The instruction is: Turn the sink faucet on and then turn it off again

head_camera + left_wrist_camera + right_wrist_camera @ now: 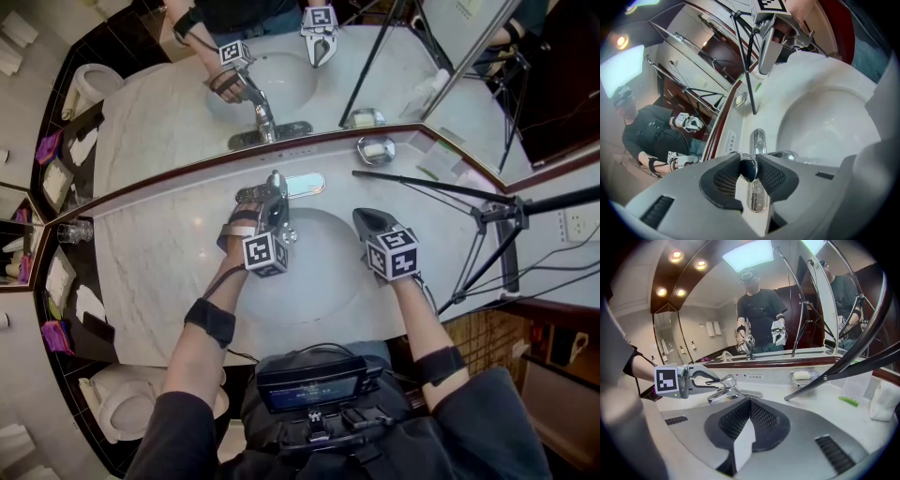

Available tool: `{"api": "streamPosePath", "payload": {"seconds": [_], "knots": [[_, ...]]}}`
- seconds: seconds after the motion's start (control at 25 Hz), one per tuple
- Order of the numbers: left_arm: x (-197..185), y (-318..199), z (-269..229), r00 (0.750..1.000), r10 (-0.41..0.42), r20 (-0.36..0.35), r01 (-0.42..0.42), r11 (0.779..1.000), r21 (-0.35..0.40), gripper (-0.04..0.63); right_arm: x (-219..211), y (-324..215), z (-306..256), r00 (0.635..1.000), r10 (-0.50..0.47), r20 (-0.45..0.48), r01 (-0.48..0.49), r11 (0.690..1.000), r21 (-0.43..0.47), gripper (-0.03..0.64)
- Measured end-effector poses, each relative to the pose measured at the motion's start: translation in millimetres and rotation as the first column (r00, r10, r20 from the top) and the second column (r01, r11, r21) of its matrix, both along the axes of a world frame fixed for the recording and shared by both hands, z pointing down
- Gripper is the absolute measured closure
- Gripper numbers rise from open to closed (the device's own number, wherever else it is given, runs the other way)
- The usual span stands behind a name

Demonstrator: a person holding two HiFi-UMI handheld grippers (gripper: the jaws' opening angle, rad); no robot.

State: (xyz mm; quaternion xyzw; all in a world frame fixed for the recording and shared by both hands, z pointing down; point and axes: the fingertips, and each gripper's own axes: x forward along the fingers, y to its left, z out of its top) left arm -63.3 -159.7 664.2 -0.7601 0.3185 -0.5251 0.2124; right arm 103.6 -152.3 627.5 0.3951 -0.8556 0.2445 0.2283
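Note:
The chrome faucet [281, 223] stands at the back rim of the white sink basin [323, 272]. My left gripper [267, 200] reaches over it from the left. In the left gripper view the left gripper [748, 162] has both pads pressed on the rounded tip of the faucet handle [749, 171]. I see no stream of water in the basin [825, 122]. My right gripper [367, 221] hovers over the basin's right side, shut and empty. In the right gripper view the right gripper [750, 402] points at the faucet [723, 393], which has the left gripper [701, 378] on it.
A marble counter [159, 272] surrounds the basin, with a mirror [187, 103] behind it. A soap dish [375, 149] sits at the back right. A black tripod [487, 214] leans over the counter's right end. A glass [75, 231] stands at far left, and a toilet [122, 405] below it.

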Motion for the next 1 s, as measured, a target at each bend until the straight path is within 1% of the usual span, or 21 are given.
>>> {"api": "streamPosePath", "payload": {"seconds": [0.16,0.72,0.92,1.0], "knots": [[-0.3,7.7,7.3,1.000,-0.019,0.004,0.019,1.000,0.005,0.501,-3.2,1.7,1.1,1.000,-0.008,0.000,0.008,1.000,-0.001,0.597],[0.3,8.0,7.3,0.999,-0.023,0.026,0.022,0.999,0.043,0.503,-5.7,3.9,-3.0,1.000,-0.015,-0.004,0.015,1.000,0.005,0.597],[0.5,8.0,7.2,0.999,-0.041,0.013,0.040,0.999,0.015,0.501,-4.2,3.1,-5.5,1.000,-0.012,-0.001,0.012,1.000,0.012,0.597],[0.7,9.5,7.3,0.999,-0.051,-0.002,0.052,0.999,0.002,0.478,-3.6,3.7,-5.7,1.000,-0.012,-0.002,0.012,1.000,0.013,0.597]]}}
